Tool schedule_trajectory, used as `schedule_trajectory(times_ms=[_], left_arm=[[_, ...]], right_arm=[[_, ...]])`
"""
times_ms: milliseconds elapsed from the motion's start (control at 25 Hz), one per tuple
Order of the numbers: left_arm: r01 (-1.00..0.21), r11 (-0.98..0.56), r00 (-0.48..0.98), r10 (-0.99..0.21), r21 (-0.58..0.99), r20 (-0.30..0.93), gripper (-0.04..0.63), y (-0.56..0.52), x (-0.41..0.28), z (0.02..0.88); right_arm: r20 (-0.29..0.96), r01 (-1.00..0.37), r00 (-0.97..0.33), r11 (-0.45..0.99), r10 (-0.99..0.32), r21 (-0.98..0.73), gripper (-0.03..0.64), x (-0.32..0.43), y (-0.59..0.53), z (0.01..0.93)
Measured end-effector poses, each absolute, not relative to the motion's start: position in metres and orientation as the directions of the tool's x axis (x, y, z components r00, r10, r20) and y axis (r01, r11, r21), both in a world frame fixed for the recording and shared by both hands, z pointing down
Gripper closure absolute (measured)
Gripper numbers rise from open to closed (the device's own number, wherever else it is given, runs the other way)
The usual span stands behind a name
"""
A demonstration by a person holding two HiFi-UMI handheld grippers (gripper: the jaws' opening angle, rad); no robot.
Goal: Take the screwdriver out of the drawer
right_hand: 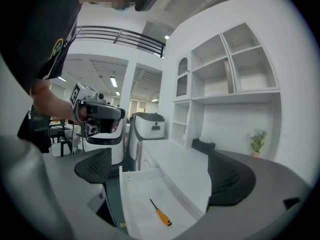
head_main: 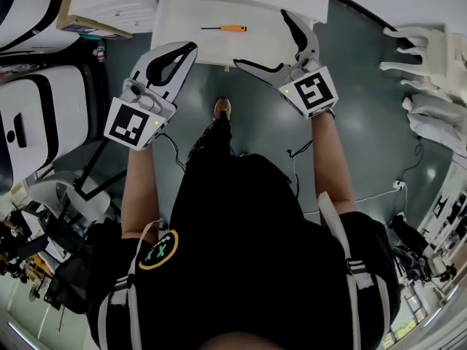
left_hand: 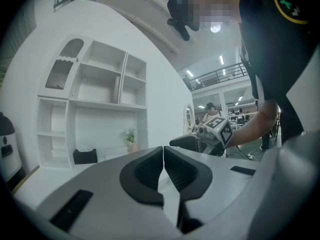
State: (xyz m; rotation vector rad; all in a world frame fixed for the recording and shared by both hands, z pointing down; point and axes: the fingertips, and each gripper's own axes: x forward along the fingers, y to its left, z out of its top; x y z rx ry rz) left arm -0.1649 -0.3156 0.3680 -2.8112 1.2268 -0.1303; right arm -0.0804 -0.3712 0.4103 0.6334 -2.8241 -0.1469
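Note:
The screwdriver (head_main: 226, 28), with an orange handle and a dark shaft, lies flat in the pulled-out white drawer (head_main: 182, 28). In the right gripper view the screwdriver (right_hand: 161, 212) rests on the drawer's floor (right_hand: 137, 194), below and ahead of the jaws. My right gripper (head_main: 264, 41) stands open over the drawer's front right corner, nothing between its black pads (right_hand: 231, 176). My left gripper (head_main: 188, 51) hovers at the drawer's front left edge, its jaws shut on nothing. The left gripper view shows those pads (left_hand: 150, 171) pressed together.
The drawer belongs to a white cabinet with a countertop (right_hand: 175, 159) under white wall shelves (left_hand: 100, 99). White machines (head_main: 33, 115) stand at the left, white furniture (head_main: 430, 57) at the right. Cables (head_main: 295, 155) trail across the grey floor by the person's foot (head_main: 222, 109).

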Motion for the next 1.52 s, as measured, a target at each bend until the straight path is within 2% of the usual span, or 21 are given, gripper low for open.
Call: schedule_trajectory(times_ms=[160, 320, 680, 1080, 1520], left_arm=[[-0.732, -0.675, 0.673, -0.737, -0.089, 0.052, 0.574, -0.326, -0.174, 0.372], [-0.755, -0.655, 0.654, -0.755, -0.01, 0.054, 0.574, -0.335, -0.178, 0.366], [-0.759, -0.651, 0.65, -0.758, -0.016, 0.055, 0.574, -0.339, -0.188, 0.368], [-0.77, -0.638, 0.637, -0.768, -0.008, 0.063, 0.574, -0.341, -0.192, 0.371], [-0.776, -0.631, 0.629, -0.772, 0.004, 0.088, 0.574, -0.339, -0.2, 0.38]], right_arm=[[0.282, -0.374, -0.868, 0.911, -0.409, 0.172, 0.025, -0.092, -0.39, 0.435], [0.342, -0.339, -0.858, 0.923, -0.383, 0.183, 0.025, -0.104, -0.403, 0.462], [0.493, -0.23, -0.813, 0.949, -0.31, 0.218, 0.025, -0.12, -0.419, 0.525], [0.637, -0.112, -0.743, 0.976, -0.206, 0.185, 0.025, -0.125, -0.431, 0.598], [0.787, -0.008, -0.609, 0.993, -0.097, 0.116, 0.025, -0.121, -0.44, 0.687]])
